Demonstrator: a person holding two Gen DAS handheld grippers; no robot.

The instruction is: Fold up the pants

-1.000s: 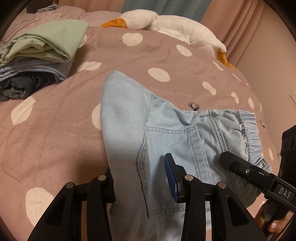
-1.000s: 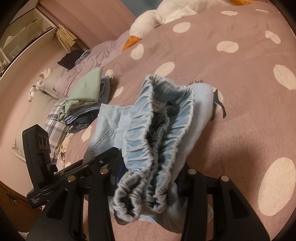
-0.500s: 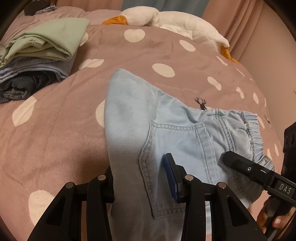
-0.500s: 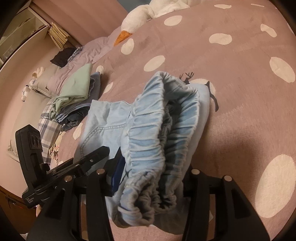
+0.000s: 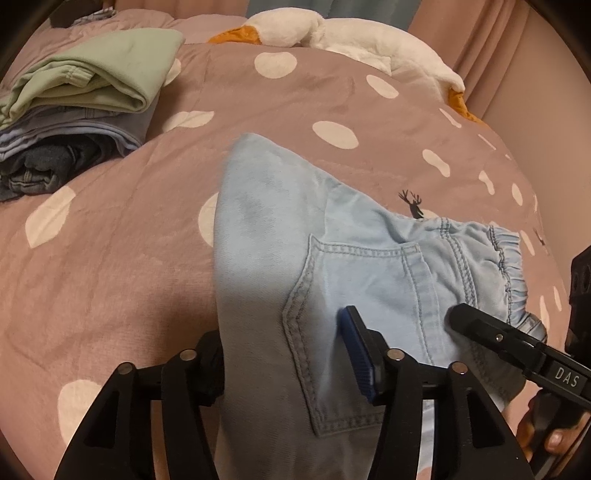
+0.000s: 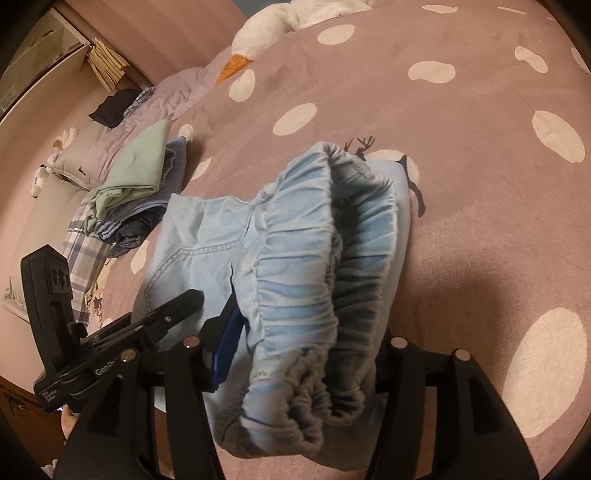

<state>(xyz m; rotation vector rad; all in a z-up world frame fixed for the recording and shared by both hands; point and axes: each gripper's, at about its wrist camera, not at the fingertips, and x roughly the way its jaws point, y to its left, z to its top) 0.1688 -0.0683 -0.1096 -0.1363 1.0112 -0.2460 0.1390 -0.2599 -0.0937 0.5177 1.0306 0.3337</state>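
Jaws just opening, pants (image 5: 362,273) between, waistband (image 6: 317,280) perhaps loose

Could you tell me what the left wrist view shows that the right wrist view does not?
Only the left wrist view shows the back pocket of the light blue pants in full.

Only the right wrist view shows the gathered elastic waistband end-on and the plaid fabric beyond the clothes.

Both show the pants, the folded clothes stack topped in green, the white plush goose and the spotted bedspread.
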